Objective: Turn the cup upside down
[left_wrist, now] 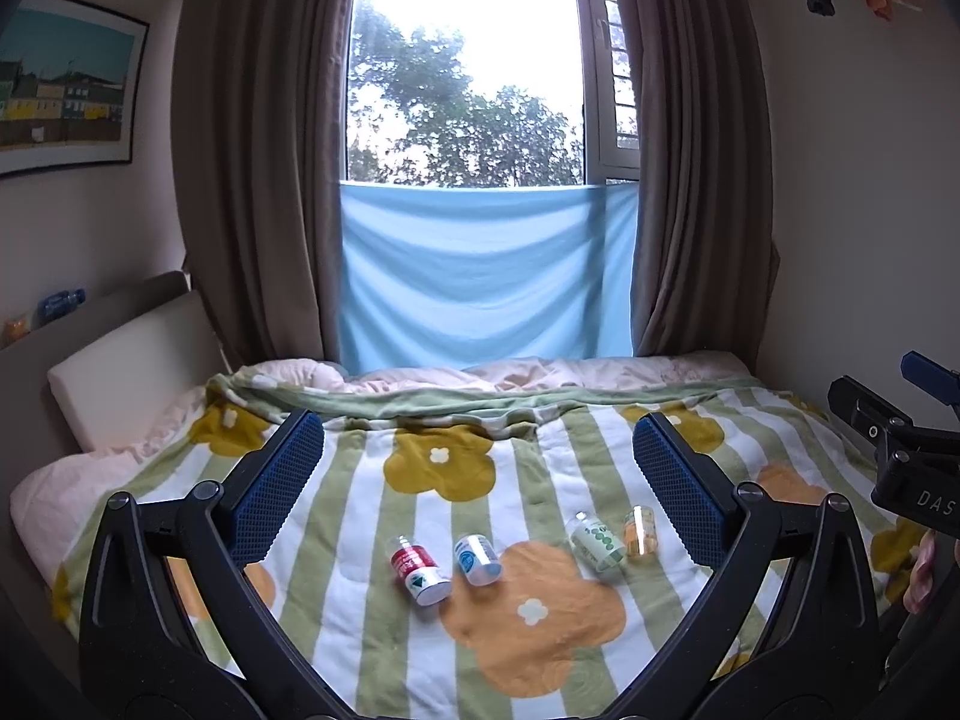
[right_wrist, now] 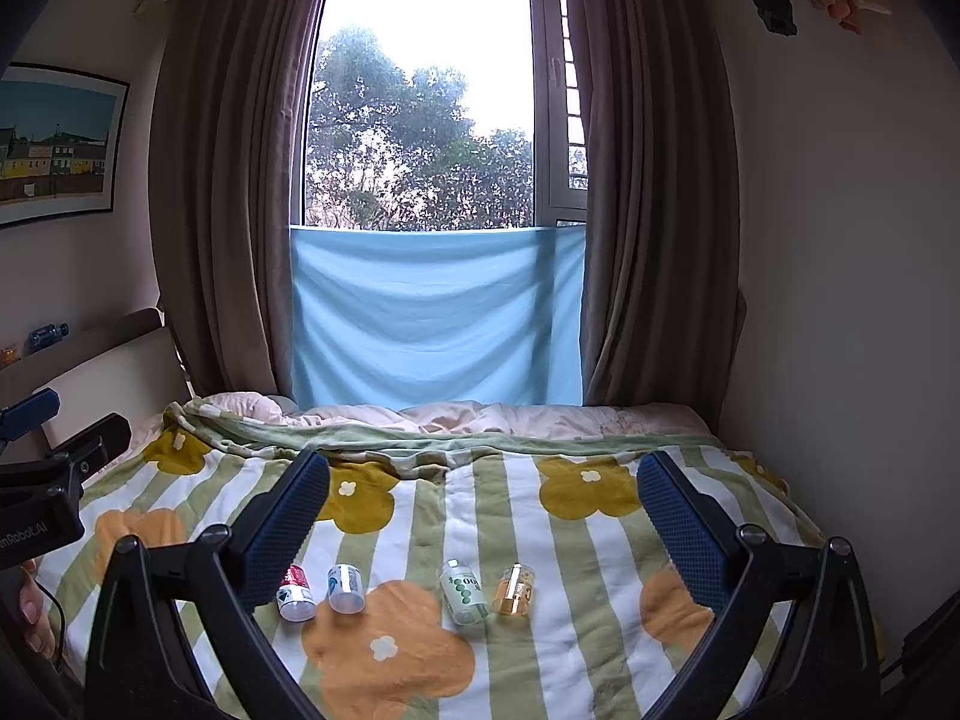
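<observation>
Several small cups lie on their sides in a row on the flowered blanket point(left_wrist: 372, 516): a red-labelled cup point(left_wrist: 419, 570) point(right_wrist: 295, 593), a blue-labelled cup point(left_wrist: 477, 559) point(right_wrist: 345, 587), a green-labelled cup point(left_wrist: 596, 542) point(right_wrist: 463, 593) and a clear amber cup point(left_wrist: 638, 533) point(right_wrist: 515, 590). My left gripper point(left_wrist: 477, 480) is open and empty, held above and short of the cups. My right gripper point(right_wrist: 483, 516) is open and empty, also held back from them. Each gripper's body shows at the edge of the other's view.
The blanket covers a bed point(right_wrist: 540, 420) against a window with brown curtains point(right_wrist: 216, 210) and a hanging light-blue cloth point(right_wrist: 432, 318). A headboard and pillow point(left_wrist: 120, 366) stand on the left, a wall point(right_wrist: 840, 300) on the right.
</observation>
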### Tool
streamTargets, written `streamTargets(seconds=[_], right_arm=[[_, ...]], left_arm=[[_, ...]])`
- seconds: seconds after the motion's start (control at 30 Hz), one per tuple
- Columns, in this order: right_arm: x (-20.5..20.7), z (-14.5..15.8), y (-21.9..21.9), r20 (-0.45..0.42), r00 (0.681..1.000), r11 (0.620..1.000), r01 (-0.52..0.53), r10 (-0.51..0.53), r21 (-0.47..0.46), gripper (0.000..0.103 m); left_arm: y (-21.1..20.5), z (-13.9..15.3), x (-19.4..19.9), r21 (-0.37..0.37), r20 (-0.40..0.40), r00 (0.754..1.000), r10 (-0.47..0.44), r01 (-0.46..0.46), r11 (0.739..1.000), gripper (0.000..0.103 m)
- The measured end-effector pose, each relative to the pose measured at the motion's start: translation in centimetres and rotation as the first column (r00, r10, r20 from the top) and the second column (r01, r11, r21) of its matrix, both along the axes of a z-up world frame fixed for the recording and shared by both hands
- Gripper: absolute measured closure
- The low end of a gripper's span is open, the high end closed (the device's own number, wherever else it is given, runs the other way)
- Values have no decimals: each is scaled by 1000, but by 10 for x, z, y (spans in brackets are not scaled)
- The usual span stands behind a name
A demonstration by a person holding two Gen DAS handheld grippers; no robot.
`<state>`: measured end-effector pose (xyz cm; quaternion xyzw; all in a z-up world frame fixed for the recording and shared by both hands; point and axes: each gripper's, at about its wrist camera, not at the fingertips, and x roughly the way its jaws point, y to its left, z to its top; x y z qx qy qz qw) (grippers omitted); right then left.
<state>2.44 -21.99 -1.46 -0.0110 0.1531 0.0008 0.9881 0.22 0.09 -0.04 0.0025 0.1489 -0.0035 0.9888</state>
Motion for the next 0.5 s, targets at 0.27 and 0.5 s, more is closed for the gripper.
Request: streamTargets(seconds=[0.27, 0.5], right_arm=[[0, 2, -1, 3, 1000, 1000, 2, -2, 2, 1], [3, 6, -1, 8, 1000, 1000, 4, -4, 11, 1]], left_arm=[[-1, 2, 0, 3, 14, 1000, 12, -12, 1000, 0], [-3, 3, 2, 3, 21, 1000, 13, -13, 1000, 0]])
